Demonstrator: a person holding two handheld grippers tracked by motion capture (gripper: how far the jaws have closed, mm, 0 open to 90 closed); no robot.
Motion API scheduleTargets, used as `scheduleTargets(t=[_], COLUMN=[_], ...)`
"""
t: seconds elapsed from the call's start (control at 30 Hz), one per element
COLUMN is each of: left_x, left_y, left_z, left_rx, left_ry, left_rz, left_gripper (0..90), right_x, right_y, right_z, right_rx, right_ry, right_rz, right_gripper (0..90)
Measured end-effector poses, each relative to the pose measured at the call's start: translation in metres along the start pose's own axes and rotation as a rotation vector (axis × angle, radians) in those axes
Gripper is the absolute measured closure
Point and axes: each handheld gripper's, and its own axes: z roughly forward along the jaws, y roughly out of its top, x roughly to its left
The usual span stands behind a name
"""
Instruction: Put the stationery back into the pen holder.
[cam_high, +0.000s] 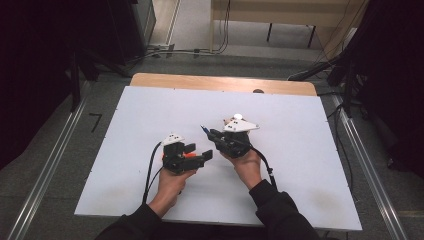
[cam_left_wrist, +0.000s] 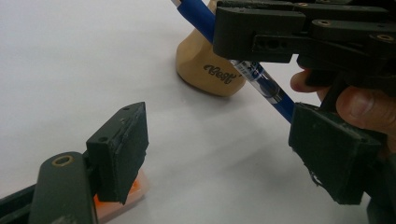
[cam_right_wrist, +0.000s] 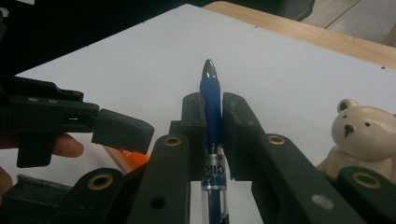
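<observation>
Two hand-held grippers are seen above a white surface (cam_high: 125, 150), one in each of a person's hands. At left, the left gripper (cam_high: 192, 154) is held with its jaws apart and nothing between them; one orange block (cam_left_wrist: 122, 201) lies on the surface just beneath one jaw. To its right, the right gripper (cam_high: 214, 135) has its jaws clamped on one blue pen (cam_right_wrist: 211, 100), the tip pointing away from the hand. One small cream bear figurine (cam_right_wrist: 359, 137) stands on the surface just beside the right gripper, its tan base (cam_left_wrist: 210, 65) printed with "Best".
</observation>
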Motion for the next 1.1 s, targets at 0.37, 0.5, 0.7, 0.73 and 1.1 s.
scheduleTargets(t=[0.37, 0.5, 0.7, 0.73, 1.1], left_x=[-0.005, -0.008, -0.008, -0.008, -0.01], left_y=[0.003, 0.003, 0.004, 0.004, 0.005], left_z=[0.01, 0.015, 0.017, 0.018, 0.024], left_rx=[-0.002, -0.001, -0.008, -0.009, -0.009], left_ry=[-0.019, -0.037, -0.057, -0.062, -0.096], left_rz=[-0.006, 0.002, -0.005, -0.005, -0.008], left_gripper=[24.1, 29.6, 35.7, 36.9, 46.0], right_x=[0.0, 0.0, 0.001, 0.001, 0.001], right_y=[-0.002, -0.002, -0.003, -0.004, -0.006], right_z=[-0.004, -0.004, -0.005, -0.005, -0.005], right_rx=[-0.017, -0.023, -0.028, -0.028, -0.042], right_ry=[0.007, 0.008, 0.014, 0.013, 0.026], right_rz=[0.003, 0.003, -0.001, 0.001, 0.01], right_gripper=[77.8, 77.8, 77.8, 77.8, 77.8])
